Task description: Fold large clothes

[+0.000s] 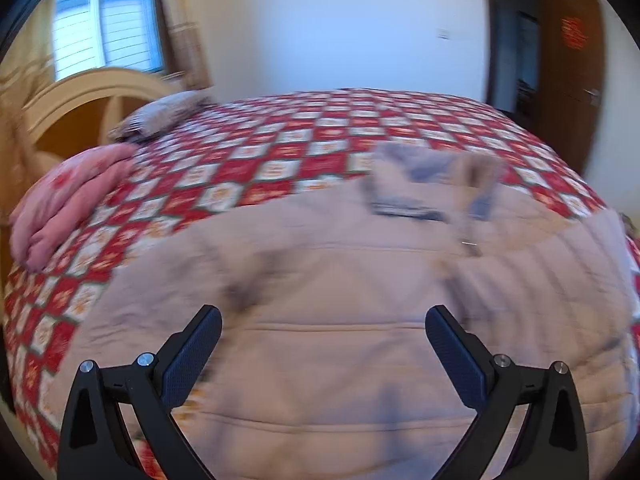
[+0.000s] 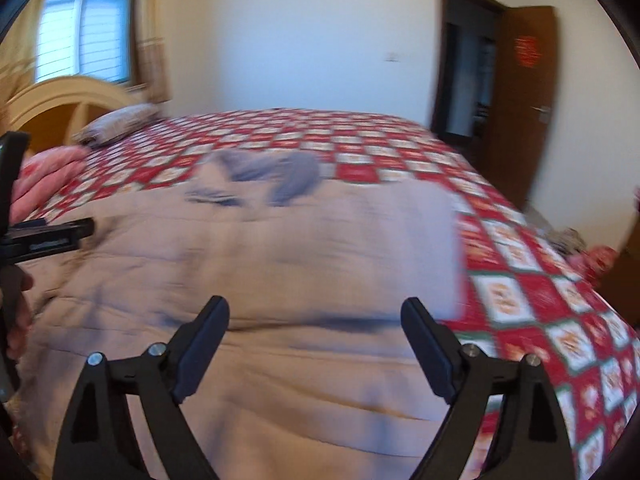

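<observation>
Both grippers hang over the work with jaws spread wide and nothing between them: the left gripper (image 1: 323,354) at 6 o'clock of its own view, the right gripper (image 2: 316,346) likewise at 6 in its view. Released like this, they look ready to pick a fresh hold rather than carry cloth.

The bed (image 1: 304,136) fills each view, its red checked cover giving a broad flat place to lay big clothes out. The coat (image 1: 340,320), a pale quilted thing, lies spread on it from centre to 6 o'clock, directly under both tools. Its right edge (image 2: 448,248) sits doubled over toward 3 o'clock, so one fold seems made already. The grey-blue collar (image 2: 276,176) lies at 12 of the coat, away from the tools.

A pink quilt (image 1: 60,208) is piled at 9 o'clock and a pillow (image 1: 164,114) at 10, both clear of the coat, leaving room to fold.
</observation>
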Motion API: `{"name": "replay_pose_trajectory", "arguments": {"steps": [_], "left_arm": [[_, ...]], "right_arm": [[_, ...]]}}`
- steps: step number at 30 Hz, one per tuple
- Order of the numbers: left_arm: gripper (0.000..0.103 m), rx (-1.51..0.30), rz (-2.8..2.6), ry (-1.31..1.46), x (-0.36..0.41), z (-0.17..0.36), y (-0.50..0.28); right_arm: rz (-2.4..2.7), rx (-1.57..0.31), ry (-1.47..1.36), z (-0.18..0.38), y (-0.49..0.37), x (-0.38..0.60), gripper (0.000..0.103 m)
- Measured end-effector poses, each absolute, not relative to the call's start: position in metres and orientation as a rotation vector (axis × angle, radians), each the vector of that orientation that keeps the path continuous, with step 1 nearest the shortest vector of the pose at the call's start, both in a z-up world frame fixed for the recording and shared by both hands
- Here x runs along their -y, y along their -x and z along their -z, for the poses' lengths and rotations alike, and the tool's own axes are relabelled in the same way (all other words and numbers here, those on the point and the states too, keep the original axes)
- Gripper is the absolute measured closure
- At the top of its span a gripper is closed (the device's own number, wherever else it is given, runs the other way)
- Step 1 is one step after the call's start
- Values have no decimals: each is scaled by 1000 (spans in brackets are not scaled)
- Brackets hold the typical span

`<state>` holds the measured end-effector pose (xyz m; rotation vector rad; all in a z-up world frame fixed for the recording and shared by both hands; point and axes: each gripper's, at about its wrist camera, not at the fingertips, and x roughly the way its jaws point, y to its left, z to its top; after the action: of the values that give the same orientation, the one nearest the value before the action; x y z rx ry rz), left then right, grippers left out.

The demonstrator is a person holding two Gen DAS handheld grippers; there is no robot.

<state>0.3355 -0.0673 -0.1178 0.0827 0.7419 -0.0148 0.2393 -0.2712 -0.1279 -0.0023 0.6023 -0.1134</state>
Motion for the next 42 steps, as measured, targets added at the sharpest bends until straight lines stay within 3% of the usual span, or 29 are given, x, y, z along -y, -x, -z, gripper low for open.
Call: {"name": "replay_pose_trajectory", "arguments": {"steps": [6, 8, 9, 10, 13, 16, 24, 29, 30, 33, 37, 39, 42], "left_arm": [[3, -793, 163, -177, 152, 144, -345], [30, -847, 193, -198, 169, 160, -353], [55, -873, 213, -198, 174, 165, -355], [73, -902, 241, -188, 177, 171, -359], [87, -878, 246, -197, 180, 171, -354], [90, -812, 228, -221, 170, 156, -346], [90, -727, 104, -276, 121, 149, -359], [80, -790, 45, -258, 110, 165, -366], [73, -777, 28, -253, 108, 163, -366], [25, -704, -70, -222, 96, 149, -364], [22, -609, -145, -160, 86, 125, -361], [22, -595, -122, -130, 92, 117, -363], [21, -592, -78, -176, 118, 118, -372]], "right_arm": [[259, -589, -86, 142, -220, 331, 10], [285, -582, -103, 147, -215, 341, 9], [293, -581, -114, 151, -213, 346, 9], [298, -582, -126, 154, -211, 350, 9], [317, -587, -162, 166, -207, 365, 9], [329, -594, -204, 176, -202, 372, 9], [319, -617, -222, 188, -202, 373, 9], [287, -655, -188, 188, -208, 365, 9], [279, -658, -182, 185, -209, 364, 9], [266, -621, -165, 164, -207, 365, 9], [256, -560, -175, 134, -223, 375, 13], [246, -558, -170, 127, -242, 376, 28], [215, -555, -178, 122, -280, 377, 29]]}}
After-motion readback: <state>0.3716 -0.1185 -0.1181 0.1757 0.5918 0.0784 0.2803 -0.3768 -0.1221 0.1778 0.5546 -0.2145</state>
